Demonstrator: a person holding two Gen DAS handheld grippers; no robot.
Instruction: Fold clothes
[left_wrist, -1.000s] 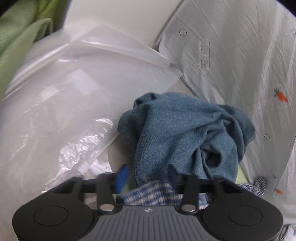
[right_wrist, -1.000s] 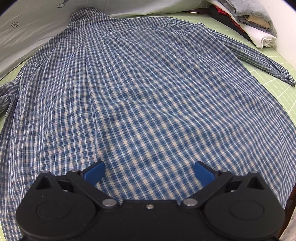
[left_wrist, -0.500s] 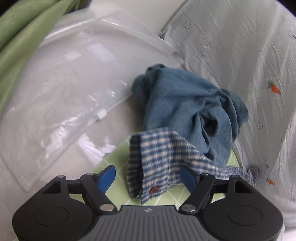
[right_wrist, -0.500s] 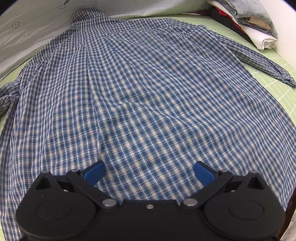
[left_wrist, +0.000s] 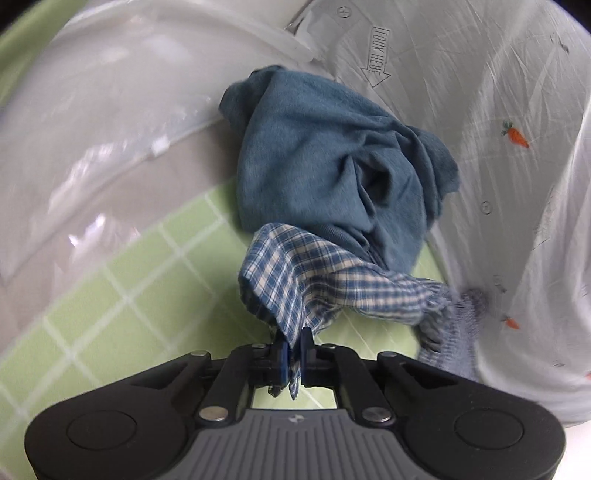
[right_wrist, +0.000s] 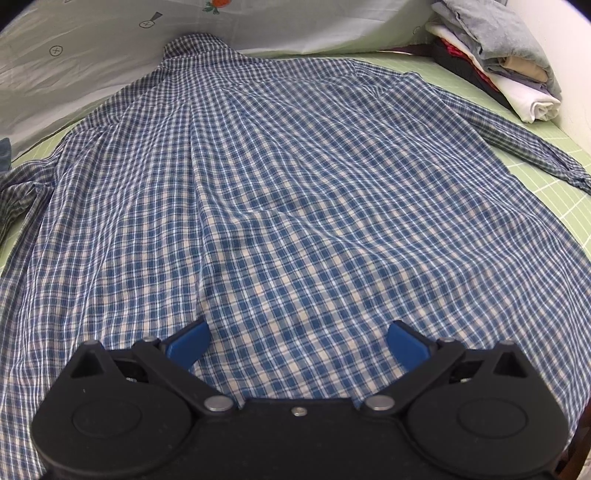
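The checked shirt lay spread back-up across the green grid mat, filling most of the right wrist view, collar at the upper left of the frame and one sleeve trailing toward the right edge. Its other sleeve cuff showed in the middle of the left wrist view, lifted off the mat and pinched in the left claw, whose blue pads were shut on a thin fold of the cloth. The right claw hung over the shirt's lower back with its pads spread wide and nothing between them.

The grip looked shallow: only the cuff's edge sat between the pads, so a quick pull could have slipped it free. The sleeve ran right beside a crumpled blue garment in the upper middle of that view and appeared to touch it; dragging the sleeve inward might have pulled that heap along. With the right claw not pinning the body, a tug could also have skewed the flattened shirt. The folded stack at the upper right sat close to the free sleeve.
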